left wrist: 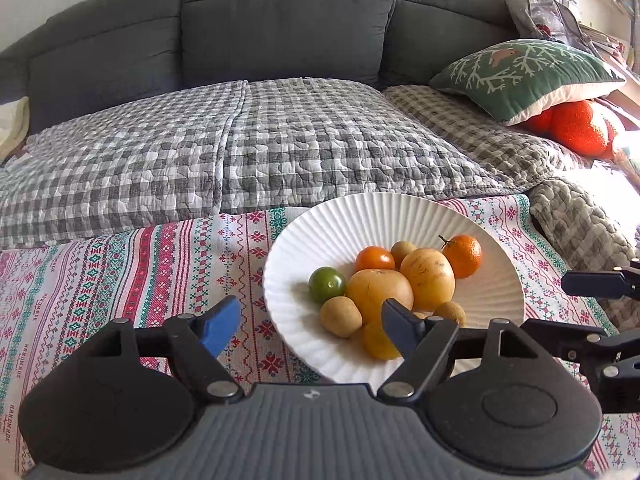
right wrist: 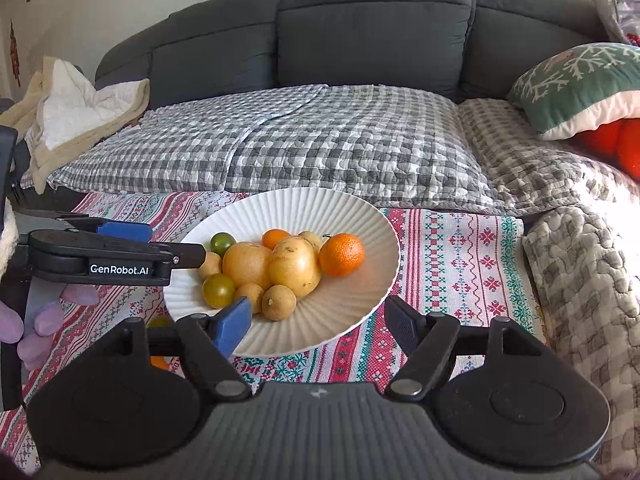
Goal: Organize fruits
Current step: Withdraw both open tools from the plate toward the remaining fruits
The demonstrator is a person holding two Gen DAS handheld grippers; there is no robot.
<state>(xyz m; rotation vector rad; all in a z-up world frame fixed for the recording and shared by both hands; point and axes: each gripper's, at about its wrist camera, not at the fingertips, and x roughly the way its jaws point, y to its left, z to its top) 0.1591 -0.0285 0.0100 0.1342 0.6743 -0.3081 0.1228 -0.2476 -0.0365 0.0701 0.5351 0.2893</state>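
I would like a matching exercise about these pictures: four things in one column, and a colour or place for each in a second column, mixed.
Things:
1. mandarin
2. plate
3. pillow
4. sofa

Descriptions:
A. dark grey, behind everything
B. green with a white branch pattern
C. white, ribbed, on the patterned cloth
D. orange, at the right of the fruit pile

Pairs: 1-D, 2-C, 3-B, 4-A

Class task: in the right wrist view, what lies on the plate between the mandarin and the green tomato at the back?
A small orange tomato lies between the mandarin and green tomato, on the plate.
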